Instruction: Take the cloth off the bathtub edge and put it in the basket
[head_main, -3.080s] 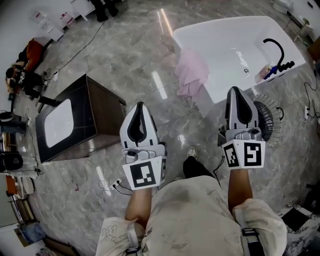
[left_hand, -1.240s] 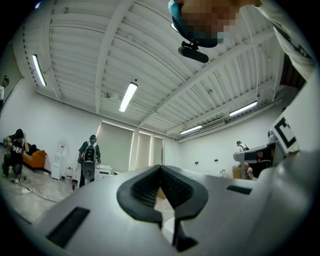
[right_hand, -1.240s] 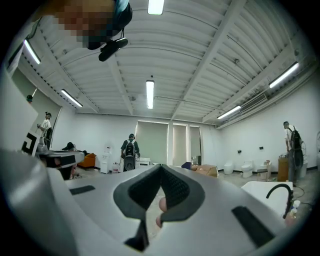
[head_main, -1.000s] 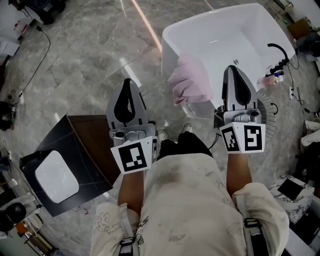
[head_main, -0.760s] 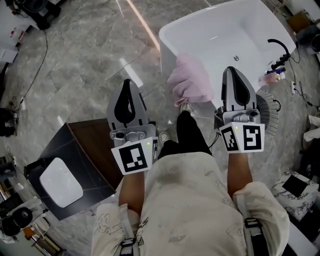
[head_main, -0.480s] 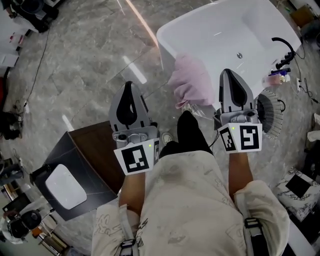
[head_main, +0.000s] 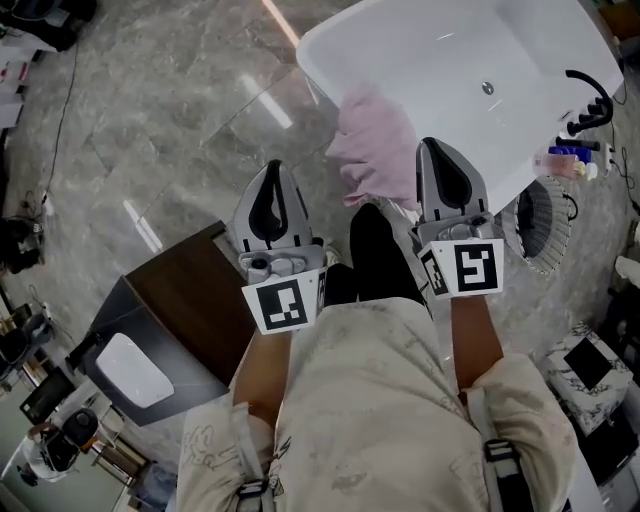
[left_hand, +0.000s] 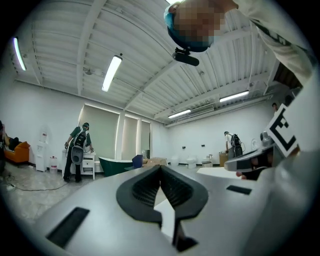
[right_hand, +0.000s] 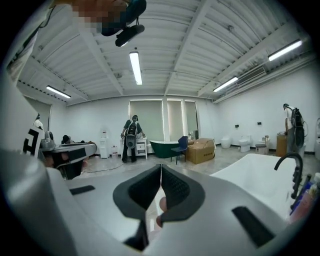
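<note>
Overhead, the head view shows the pink cloth (head_main: 375, 150) draped over the bathtub (head_main: 312, 55) near rim. It lies between the left gripper (head_main: 276, 170) and right gripper (head_main: 437, 147), with the basket (head_main: 545, 225) at right.

Left gripper view: jaws closed, empty.

Right gripper view: jaws closed, empty; they probably must open before grasping.

The left tool (head_main: 277, 178) and right tool (head_main: 440, 152) are closed.

The glossy grey marble-tiled floor (head_main: 180, 130) is carrying a white rounded bathtub (head_main: 450, 90) and a dark brown wooden cabinet (head_main: 188, 302). A round wire basket (head_main: 545, 225) is standing just beside the bathtub.
</note>
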